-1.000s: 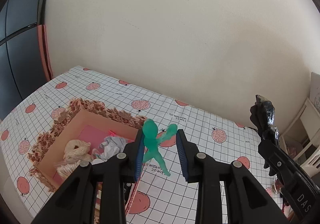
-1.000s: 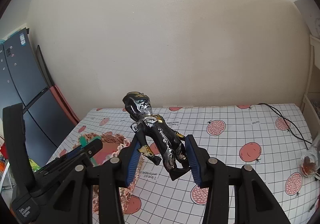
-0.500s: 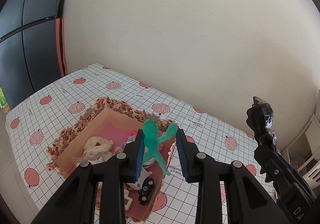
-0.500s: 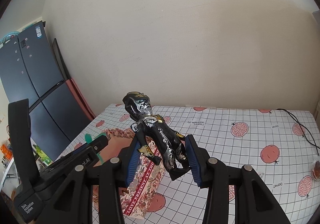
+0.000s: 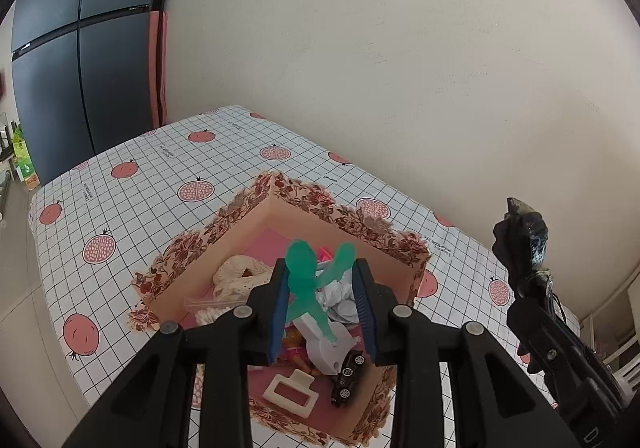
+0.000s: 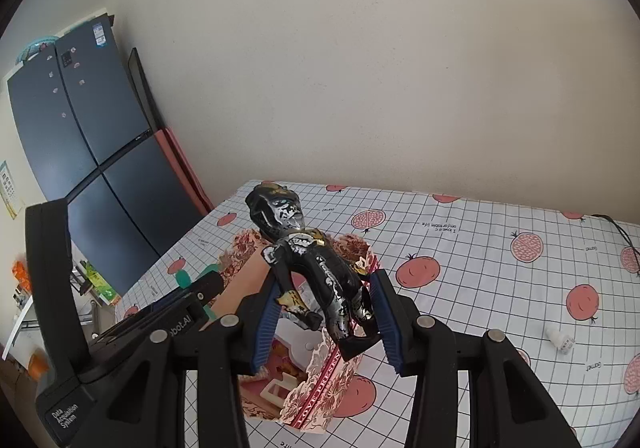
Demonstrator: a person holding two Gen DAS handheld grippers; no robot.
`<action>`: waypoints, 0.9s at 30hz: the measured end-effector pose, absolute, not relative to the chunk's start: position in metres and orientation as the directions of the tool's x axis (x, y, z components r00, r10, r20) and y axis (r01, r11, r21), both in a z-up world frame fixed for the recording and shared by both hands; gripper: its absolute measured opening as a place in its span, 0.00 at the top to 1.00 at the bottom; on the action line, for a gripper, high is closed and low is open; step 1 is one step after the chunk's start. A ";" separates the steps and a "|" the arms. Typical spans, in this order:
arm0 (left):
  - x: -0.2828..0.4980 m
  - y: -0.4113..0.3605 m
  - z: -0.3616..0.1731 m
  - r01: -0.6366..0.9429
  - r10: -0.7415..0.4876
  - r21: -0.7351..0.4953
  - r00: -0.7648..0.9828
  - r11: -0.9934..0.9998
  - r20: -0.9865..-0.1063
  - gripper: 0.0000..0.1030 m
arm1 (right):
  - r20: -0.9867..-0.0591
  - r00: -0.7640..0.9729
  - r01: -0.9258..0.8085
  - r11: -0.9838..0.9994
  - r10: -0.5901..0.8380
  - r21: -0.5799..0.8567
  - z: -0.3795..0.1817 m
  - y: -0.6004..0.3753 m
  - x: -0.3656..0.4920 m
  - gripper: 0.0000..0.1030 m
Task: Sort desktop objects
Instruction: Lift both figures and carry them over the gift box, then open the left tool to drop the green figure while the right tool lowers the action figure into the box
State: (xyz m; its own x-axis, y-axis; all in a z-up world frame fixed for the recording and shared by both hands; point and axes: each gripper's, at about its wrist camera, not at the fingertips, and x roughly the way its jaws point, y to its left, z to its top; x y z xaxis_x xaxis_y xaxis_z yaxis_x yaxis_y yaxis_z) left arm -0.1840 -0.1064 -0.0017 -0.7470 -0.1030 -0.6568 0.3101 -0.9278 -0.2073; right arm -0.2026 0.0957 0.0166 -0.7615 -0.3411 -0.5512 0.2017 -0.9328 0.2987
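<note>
My left gripper [image 5: 322, 284] is shut on a translucent green figure [image 5: 310, 286], held above the floral cardboard box [image 5: 316, 199]. My right gripper [image 6: 325, 290] is shut on a black and silver figure [image 6: 316, 272], hovering over the same box [image 6: 352, 248] near its right wall. In the left wrist view the black figure [image 5: 520, 244] shows at the right edge. In the right wrist view the left gripper [image 6: 188, 296] with the green figure [image 6: 184, 278] sits lower left. Inside the box lie a toy car [image 5: 348, 374], a cream frame [image 5: 290, 392], crumpled paper [image 5: 340, 298] and a lace item [image 5: 236, 272].
The table wears a checked cloth with pomegranate prints [image 5: 160, 167]. A small white bottle [image 6: 560, 340] lies on it at the right, and a black cable [image 6: 616, 226] runs at the far right. A dark fridge [image 6: 80, 143] stands left, a plain wall behind.
Both grippers have travelled left with their figures; they now hang over the box, whose inside with the toy car and frame has come into view.
</note>
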 end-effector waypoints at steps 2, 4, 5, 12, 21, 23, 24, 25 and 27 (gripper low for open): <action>-0.184 -0.110 -0.005 0.325 -0.111 -0.206 -0.738 -0.923 -0.666 0.68 | -0.566 -0.746 0.211 -0.930 -0.352 0.300 0.011 0.089 -0.205 0.54; -0.185 -0.113 -0.010 0.338 -0.112 -0.210 -0.727 -0.917 -0.678 0.68 | -0.581 -0.730 0.218 -0.928 -0.360 0.302 0.003 0.084 -0.207 0.54; -0.187 -0.115 -0.012 0.346 -0.115 -0.211 -0.720 -0.914 -0.684 0.68 | -0.589 -0.723 0.220 -0.928 -0.362 0.300 -0.002 0.078 -0.211 0.54; -0.194 -0.129 -0.032 0.391 -0.120 -0.220 -0.681 -0.894 -0.722 0.68 | -0.632 -0.675 0.240 -0.923 -0.381 0.300 -0.025 0.060 -0.221 0.54; -0.198 -0.141 -0.055 0.441 -0.114 -0.233 -0.631 -0.867 -0.767 0.68 | -0.683 -0.623 0.239 -0.925 -0.380 0.297 -0.049 0.045 -0.234 0.54; -0.199 -0.142 -0.061 0.447 -0.112 -0.233 -0.621 -0.863 -0.776 0.68 | -0.690 -0.615 0.236 -0.924 -0.381 0.300 -0.052 0.044 -0.235 0.54; -0.200 -0.143 -0.063 0.450 -0.107 -0.238 -0.616 -0.861 -0.780 0.68 | -0.693 -0.613 0.235 -0.925 -0.379 0.298 -0.054 0.043 -0.236 0.54; -0.201 -0.144 -0.066 0.453 -0.103 -0.240 -0.611 -0.859 -0.785 0.68 | -0.696 -0.611 0.234 -0.926 -0.377 0.296 -0.055 0.043 -0.237 0.54; -0.202 -0.146 -0.070 0.460 -0.105 -0.235 -0.601 -0.856 -0.793 0.68 | -0.700 -0.607 0.231 -0.926 -0.376 0.298 -0.057 0.043 -0.237 0.54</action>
State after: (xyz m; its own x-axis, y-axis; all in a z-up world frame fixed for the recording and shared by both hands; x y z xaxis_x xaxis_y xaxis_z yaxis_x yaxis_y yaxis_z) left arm -0.2021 -0.1462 -0.0700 -0.6006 -0.1050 -0.7926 0.4604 -0.8559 -0.2354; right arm -0.2369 0.0430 -0.0573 -0.6068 -0.3763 -0.7001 0.2312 -0.9263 0.2976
